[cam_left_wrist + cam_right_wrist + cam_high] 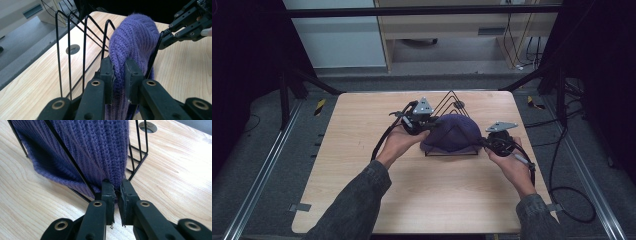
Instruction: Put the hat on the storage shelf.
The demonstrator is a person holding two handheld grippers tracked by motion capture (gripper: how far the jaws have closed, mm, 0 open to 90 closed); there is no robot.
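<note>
At centre of the high view, on the desk [362,200]: one purple knitted hat [457,134], draped over a black wire rack [451,100] whose triangular loops rise behind and through it. You have the hat straddling the near loops, likely so the wire props it up and keeps it from slumping flat.

Left tool [414,122], left of centre in the high view: clamped on the hat's edge. In the left gripper view the two black jaws rise from the bottom and pinch a thick fold of the hat [135,42] between them, with the rack's [70,50] upright wires just to their left. Your grip sits low on the fabric, which suggests you are holding that side taut against the wire.

Right tool [492,142], right of centre in the high view: clamped on the opposite edge of the hat. In the right gripper view the jaws meet on a thin bit of the hat's [100,150] hem at the bottom middle, beside a slanting wire of the rack [135,152]. The same tool appears at the upper right of the left gripper view [170,37].

With both sides pinched, you seem to be stretching the hat across the rack, either seating it or readying to lift it off; which, the pictures do not tell.
</note>
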